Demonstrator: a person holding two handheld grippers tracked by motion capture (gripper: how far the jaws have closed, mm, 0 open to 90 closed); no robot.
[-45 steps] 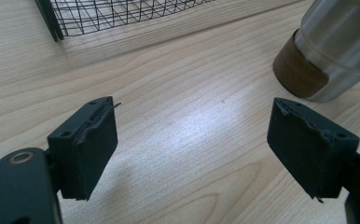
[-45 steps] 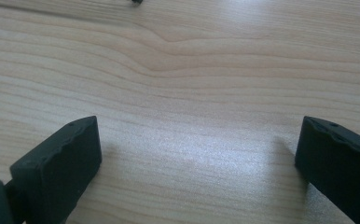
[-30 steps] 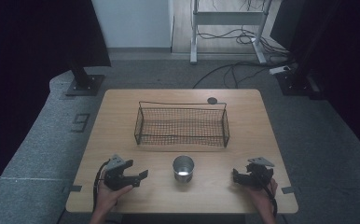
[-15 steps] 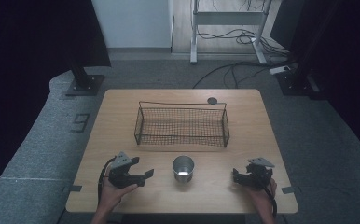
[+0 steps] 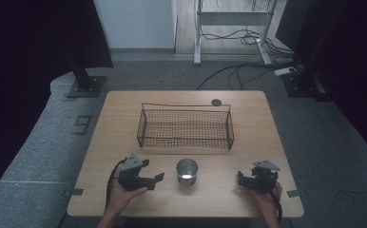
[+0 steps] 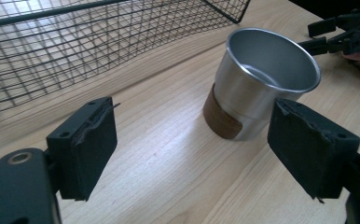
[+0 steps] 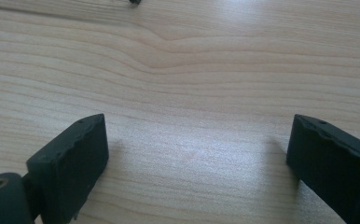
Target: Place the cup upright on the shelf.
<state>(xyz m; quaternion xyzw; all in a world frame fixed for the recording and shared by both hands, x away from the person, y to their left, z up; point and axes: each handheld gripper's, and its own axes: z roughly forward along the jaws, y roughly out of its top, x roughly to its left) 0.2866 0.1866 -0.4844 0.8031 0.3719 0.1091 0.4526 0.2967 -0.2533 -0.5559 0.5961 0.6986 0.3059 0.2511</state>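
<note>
A shiny metal cup (image 5: 187,171) with a brown patch low on its side stands upright near the table's front middle. In the left gripper view the cup (image 6: 262,79) rises just beyond the jaws, right of centre, and looks empty. My left gripper (image 5: 157,178) lies a little to the cup's left and points at it, open, its jaws wide apart (image 6: 192,149) with nothing between them. To the cup's right, my right gripper (image 5: 241,178) rests low over the table, also open (image 7: 197,158), with bare wood between its pads.
A black wire basket (image 5: 185,127) stands empty across the middle of the wooden table (image 5: 124,118), just behind the cup. A small dark disc (image 5: 216,102) lies by the far edge. The right gripper (image 6: 346,32) appears beyond the cup in the left gripper view.
My left gripper has slid to the right, closer to the cup. The right gripper and the cup have stayed put.
</note>
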